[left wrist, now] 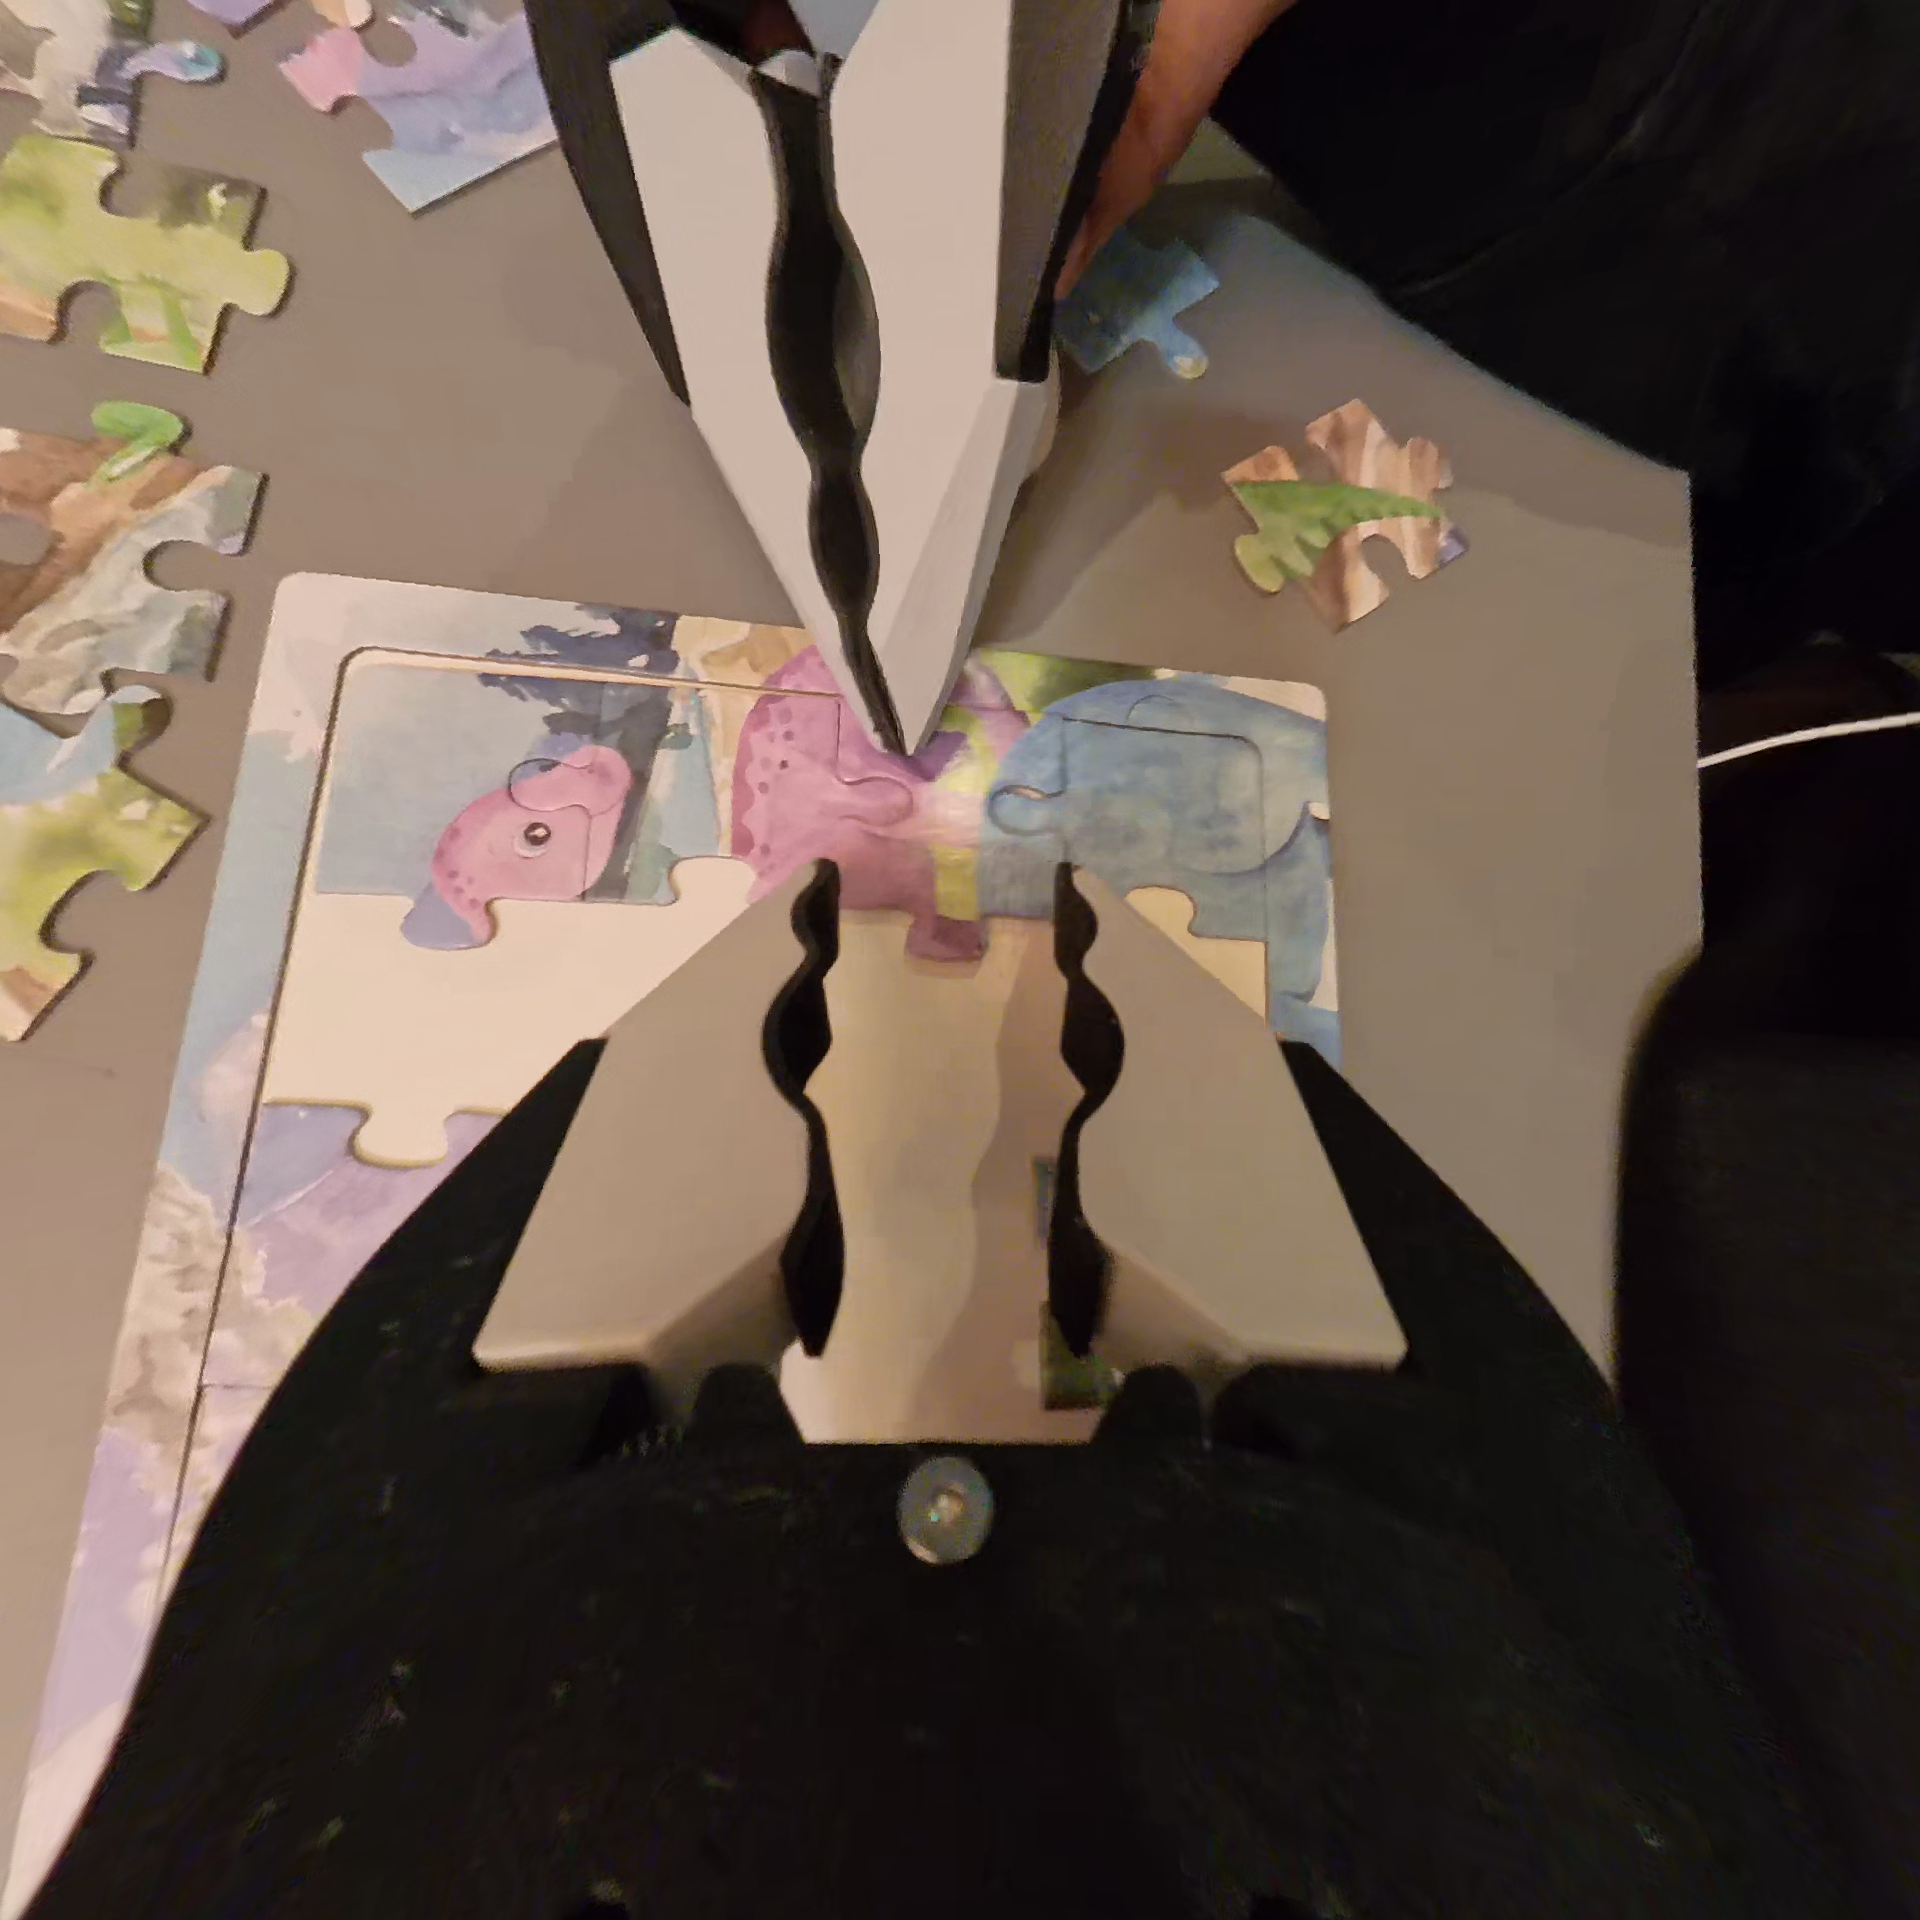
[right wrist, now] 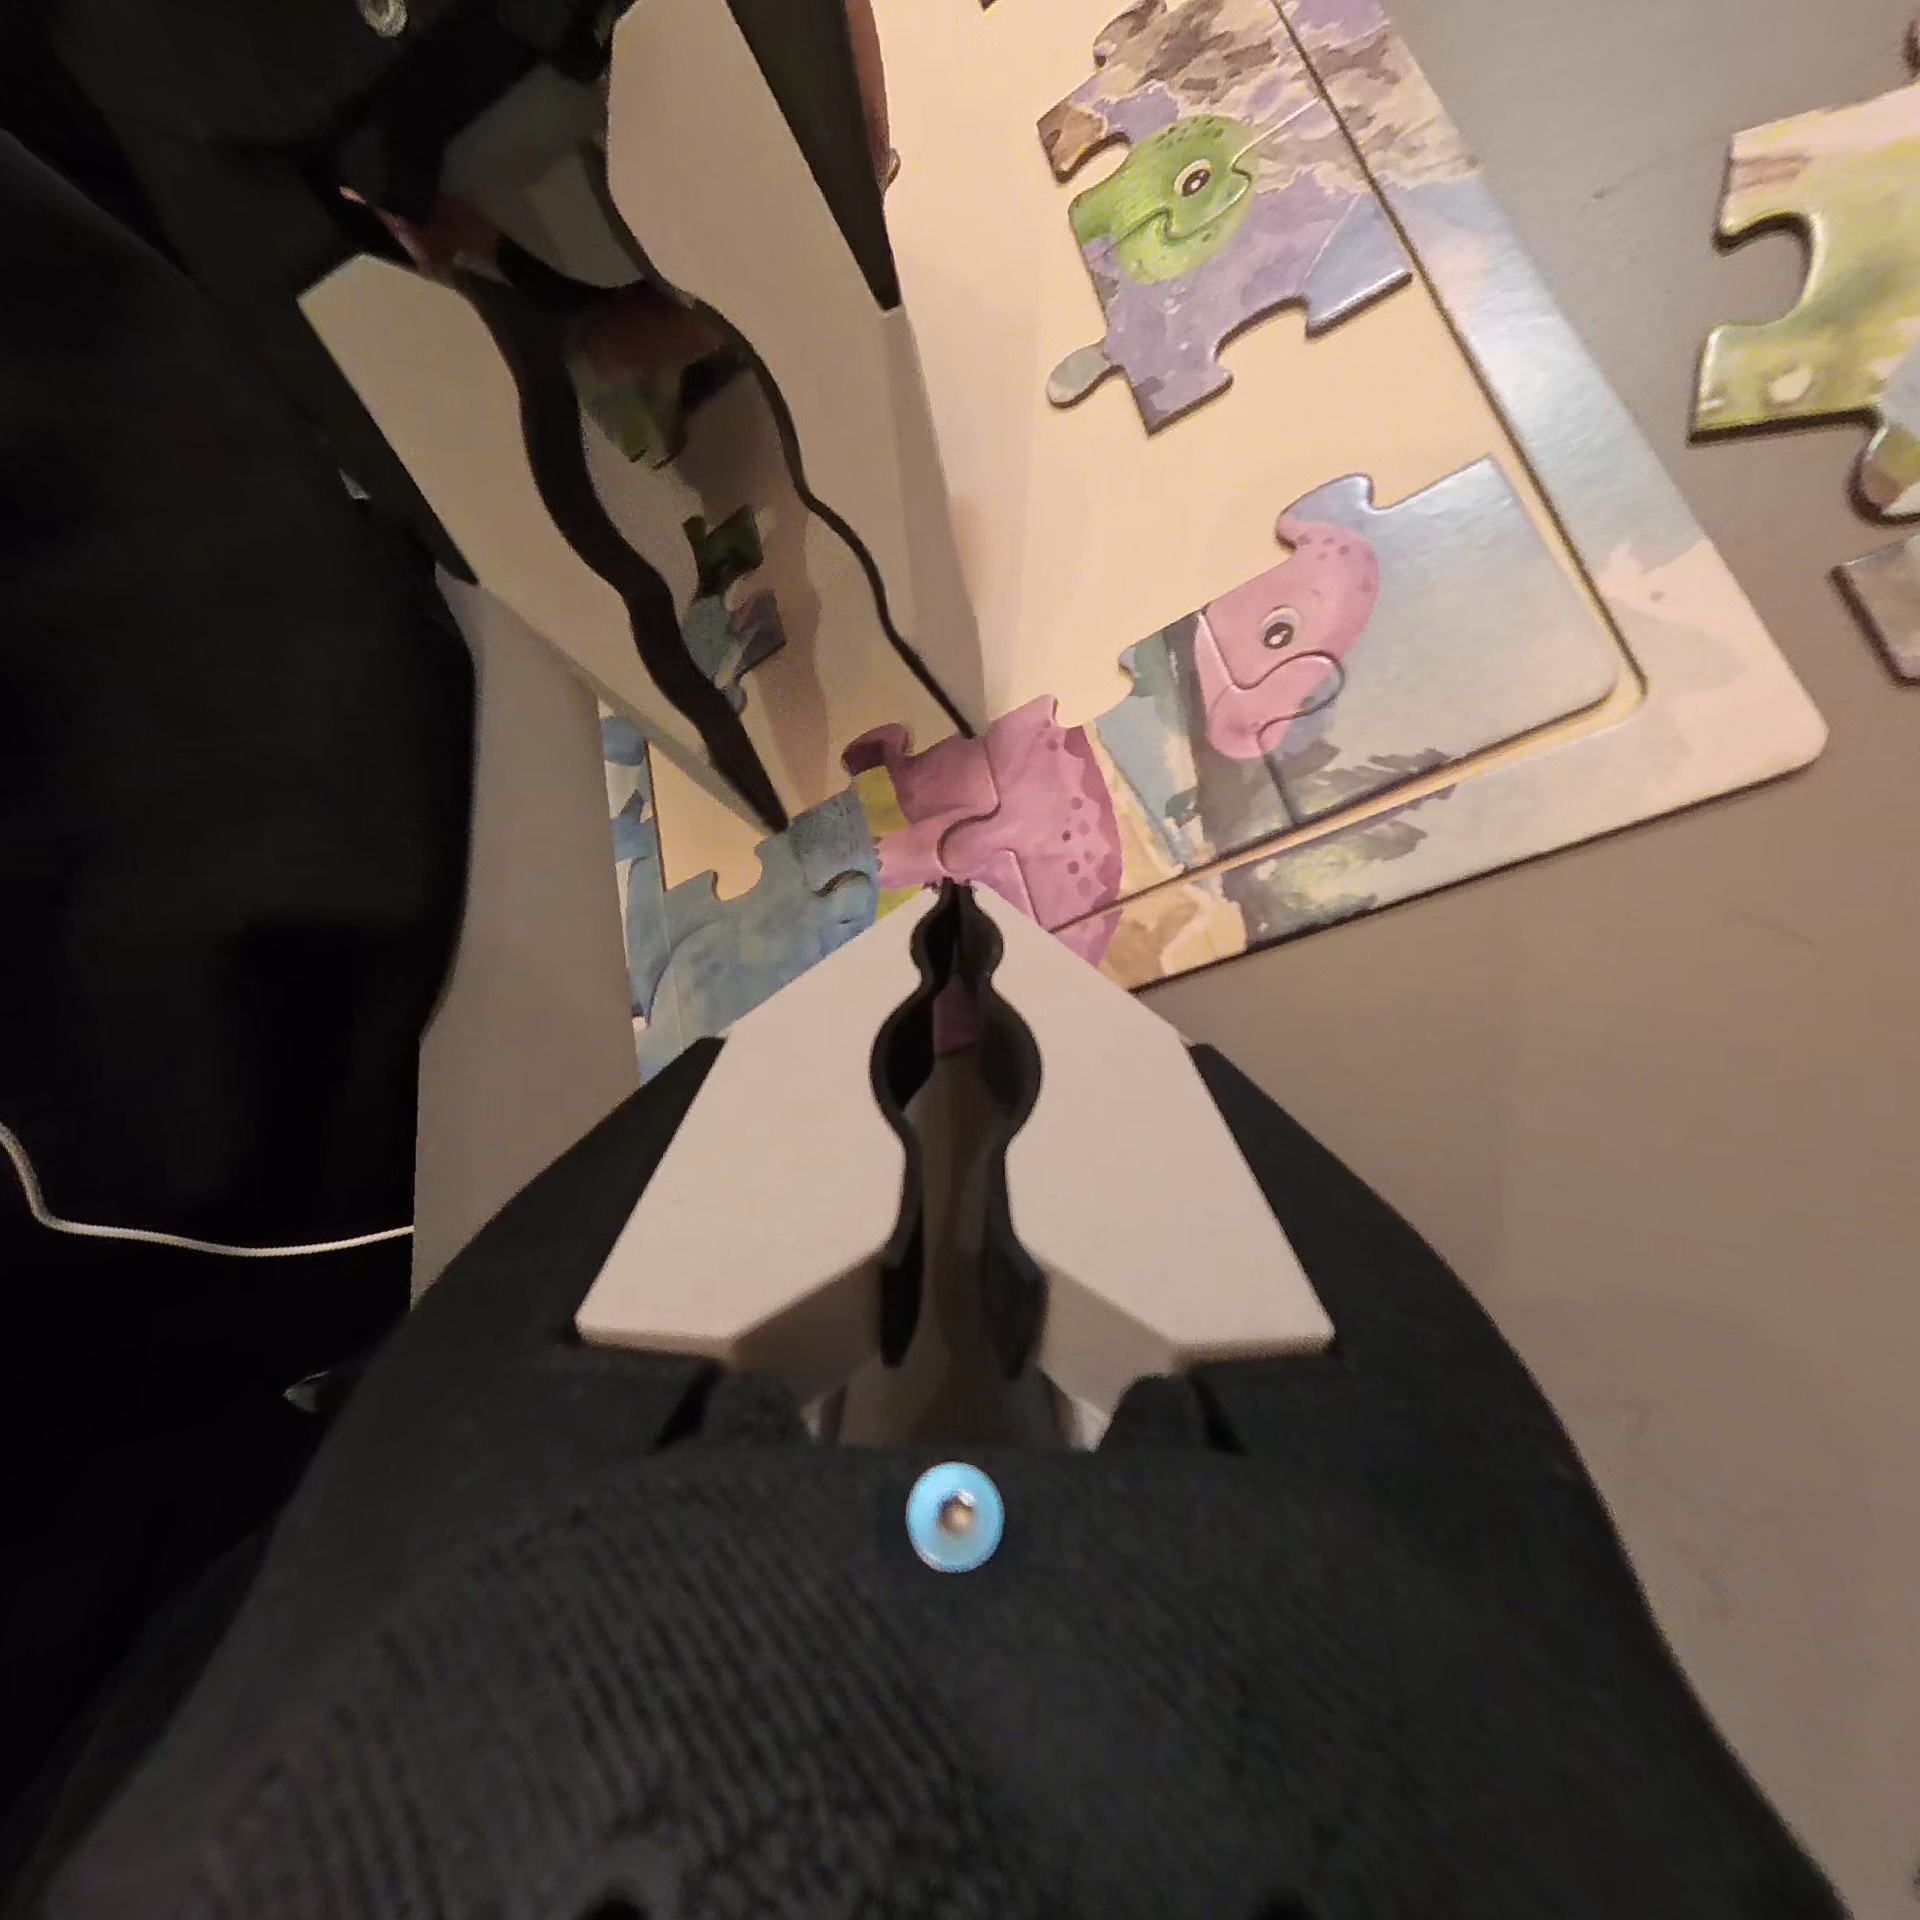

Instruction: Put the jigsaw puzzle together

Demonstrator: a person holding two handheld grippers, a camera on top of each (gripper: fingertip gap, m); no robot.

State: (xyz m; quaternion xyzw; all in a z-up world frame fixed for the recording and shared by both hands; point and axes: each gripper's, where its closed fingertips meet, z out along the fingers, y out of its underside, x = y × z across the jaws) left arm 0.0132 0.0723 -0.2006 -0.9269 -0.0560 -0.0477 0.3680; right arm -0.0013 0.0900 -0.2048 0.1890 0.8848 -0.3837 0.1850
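While the left gripper hovers with jaws spread over the puzzle tray on the table, the right gripper, jaws pressed together, tips touch the purple dinosaur piece seated mid far row.

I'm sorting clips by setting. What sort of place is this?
Probably an indoor tabletop play or hobby spot: a plain grey table, a framed dinosaur puzzle tray, loose puzzle pieces. Nothing shows the wider room.
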